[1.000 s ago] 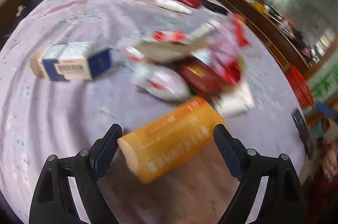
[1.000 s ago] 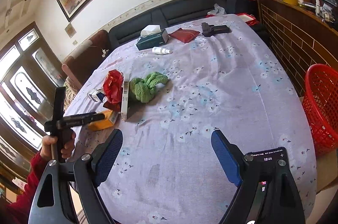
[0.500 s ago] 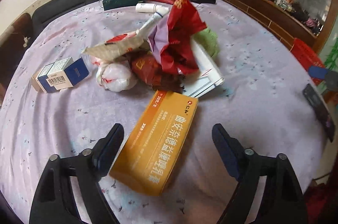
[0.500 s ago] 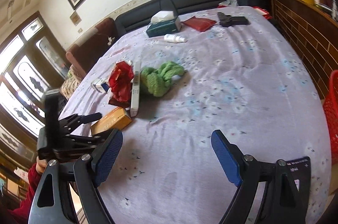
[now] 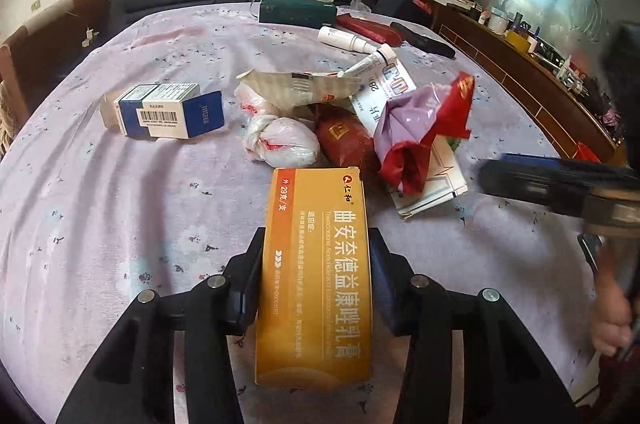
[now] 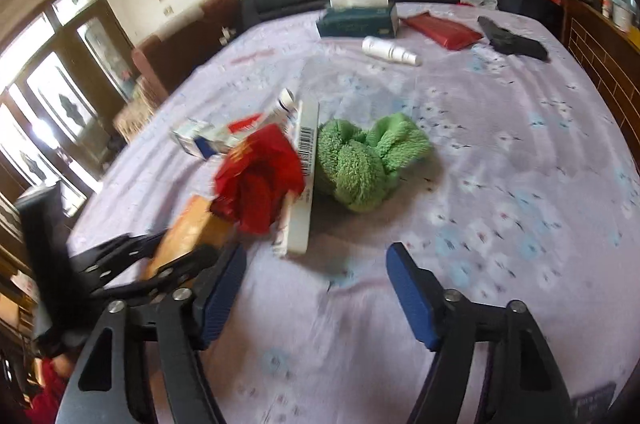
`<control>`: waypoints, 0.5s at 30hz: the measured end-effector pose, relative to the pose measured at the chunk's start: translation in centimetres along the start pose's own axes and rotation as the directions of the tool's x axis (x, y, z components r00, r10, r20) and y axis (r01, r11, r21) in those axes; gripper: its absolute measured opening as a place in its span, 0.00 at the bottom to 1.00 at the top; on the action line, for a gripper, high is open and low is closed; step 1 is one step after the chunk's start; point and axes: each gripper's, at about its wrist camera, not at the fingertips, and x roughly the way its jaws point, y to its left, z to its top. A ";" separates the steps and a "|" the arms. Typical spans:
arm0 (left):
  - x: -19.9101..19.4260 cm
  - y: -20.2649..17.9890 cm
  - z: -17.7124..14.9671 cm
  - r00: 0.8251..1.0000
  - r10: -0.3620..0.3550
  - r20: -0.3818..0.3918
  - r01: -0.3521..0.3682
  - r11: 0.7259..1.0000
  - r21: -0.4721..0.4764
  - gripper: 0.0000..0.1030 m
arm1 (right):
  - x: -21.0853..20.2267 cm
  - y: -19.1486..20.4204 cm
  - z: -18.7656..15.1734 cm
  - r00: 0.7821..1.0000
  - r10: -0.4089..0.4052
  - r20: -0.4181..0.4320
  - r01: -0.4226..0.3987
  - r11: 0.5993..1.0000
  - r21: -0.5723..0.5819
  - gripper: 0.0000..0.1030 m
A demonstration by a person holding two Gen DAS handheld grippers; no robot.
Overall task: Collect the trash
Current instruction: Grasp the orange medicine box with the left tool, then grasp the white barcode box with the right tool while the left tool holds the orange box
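Living rm w/ a dark sofa behind a big table (image 5: 100,224) under a lilac floral cloth; the trash sits heaped mid-table. Left gripper (image 5: 316,276) has the orange medicine box (image 5: 316,264) lengthwise between its pads, jaws closing on the long sides, prob. so the carton can't swivel when lifted. Pads look to be touching the card, though the box hides the contact itself. Just beyond it lie a red wrapper (image 5: 416,148), a knotted white bag (image 5: 280,142), a blue-white box (image 5: 168,112) and a flat white carton (image 6: 306,176), w/ a green cloth (image 6: 368,160) beside them. Right gripper (image 6: 316,292) hangs over bare cloth near the pile, nothing between its pads, jaws narrowing but apart, likely lining up the next piece.
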 end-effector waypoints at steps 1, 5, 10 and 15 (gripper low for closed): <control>0.0 0.0 0.0 1.000 -0.006 0.000 0.006 1.000 -0.001 0.44 | 0.7 0.1 0.3 1.000 -0.008 -0.008 0.008 1.000 -0.003 0.61; -0.2 0.4 -0.1 1.000 -0.023 0.004 0.023 1.000 -0.018 0.44 | 3.6 0.9 1.1 0.999 -0.019 -0.038 0.018 0.999 -0.031 0.40; -1.0 0.8 -0.3 0.998 -0.038 0.041 0.040 0.998 -0.041 0.44 | 2.3 2.2 0.6 0.998 -0.054 0.015 0.055 0.996 -0.070 0.14; -1.6 0.5 -0.4 0.997 -0.036 0.071 0.039 0.998 -0.038 0.44 | -2.5 2.2 -2.2 0.990 -0.104 0.094 0.115 0.987 -0.111 0.14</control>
